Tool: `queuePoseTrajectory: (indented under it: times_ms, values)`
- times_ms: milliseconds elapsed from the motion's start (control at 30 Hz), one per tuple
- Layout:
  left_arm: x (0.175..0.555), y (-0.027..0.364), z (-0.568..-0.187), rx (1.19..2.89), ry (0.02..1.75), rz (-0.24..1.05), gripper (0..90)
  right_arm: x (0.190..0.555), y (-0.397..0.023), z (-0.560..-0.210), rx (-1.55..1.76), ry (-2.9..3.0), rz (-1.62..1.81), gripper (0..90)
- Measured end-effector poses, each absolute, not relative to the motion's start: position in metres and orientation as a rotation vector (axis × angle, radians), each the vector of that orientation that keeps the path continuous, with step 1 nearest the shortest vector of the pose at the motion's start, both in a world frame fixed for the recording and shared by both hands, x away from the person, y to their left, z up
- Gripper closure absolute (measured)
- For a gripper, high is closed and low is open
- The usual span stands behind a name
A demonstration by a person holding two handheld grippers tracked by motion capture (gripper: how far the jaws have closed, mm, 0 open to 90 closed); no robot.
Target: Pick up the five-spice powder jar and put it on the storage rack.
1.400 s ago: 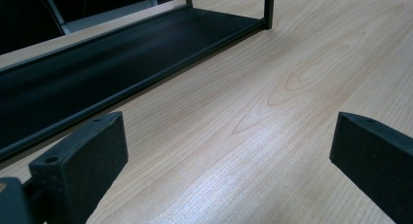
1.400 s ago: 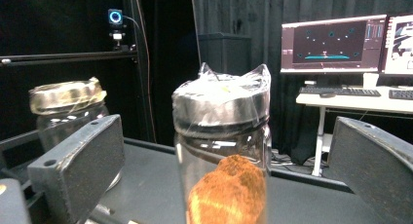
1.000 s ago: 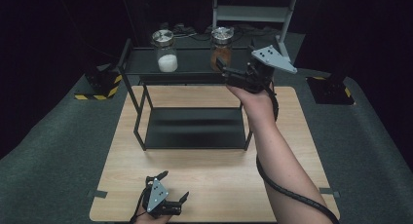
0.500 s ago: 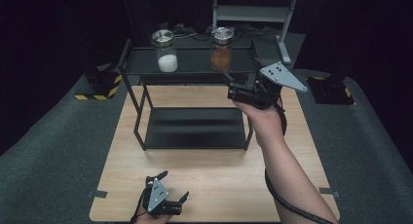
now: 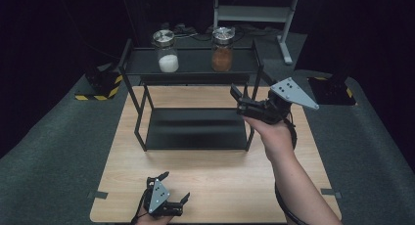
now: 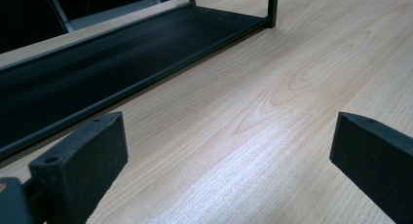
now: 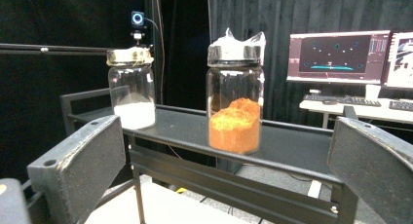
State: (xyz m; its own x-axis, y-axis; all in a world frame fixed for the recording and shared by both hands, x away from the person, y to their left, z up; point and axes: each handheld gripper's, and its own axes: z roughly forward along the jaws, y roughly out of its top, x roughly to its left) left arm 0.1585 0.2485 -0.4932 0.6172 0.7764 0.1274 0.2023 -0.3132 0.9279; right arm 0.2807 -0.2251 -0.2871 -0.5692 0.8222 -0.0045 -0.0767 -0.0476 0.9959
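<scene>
High view: the right gripper (image 5: pixel 241 101) hangs wide open in front of the black rack (image 5: pixel 195 137), the orange-powder jar (image 5: pixel 222 50) beyond it. The left gripper (image 5: pixel 173 188) rests spread on the wooden surface (image 5: pixel 230 181).

Left gripper view: rack ahead-left.

Right gripper view: white-powder jar (image 7: pixel 131 87) stands left of the orange one.

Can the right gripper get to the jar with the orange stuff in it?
Probably yes. The right gripper is open and pointed at the orange jar, which stands on the top shelf apart from the white jar. Nothing sits between gripper and jar, and the shelf's front is open.
</scene>
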Motion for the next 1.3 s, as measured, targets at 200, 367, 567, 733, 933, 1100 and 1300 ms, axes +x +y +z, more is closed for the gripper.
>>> queuePoseTrajectory:
  times_ms: [200,367,567,733,933,1100,1300]
  values:
    - [0.158,0.248,-0.493,1.837,0.79,0.715,0.6,0.27,-0.233,-0.295,0.802,1.56,1.692,0.0]
    - [0.158,0.247,-0.493,1.838,0.79,0.716,0.6,0.262,-0.24,-0.301,0.804,1.567,1.674,0.0]
    - [0.158,0.248,-0.493,1.838,0.79,0.715,0.6,0.255,-0.246,-0.309,0.803,1.575,1.652,0.0]
    - [0.158,0.248,-0.493,1.837,0.79,0.715,0.6,0.25,-0.251,-0.317,0.809,1.59,1.639,0.0]
    - [0.159,0.248,-0.493,1.838,0.792,0.714,0.6,0.244,-0.255,-0.326,0.8,1.613,1.61,0.0]
    - [0.159,0.247,-0.492,1.842,0.788,0.715,0.6,0.238,-0.258,-0.336,0.793,1.631,1.588,0.0]
    - [0.159,0.248,-0.492,1.841,0.789,0.712,0.6,0.234,-0.262,-0.349,0.796,1.671,1.545,0.0]
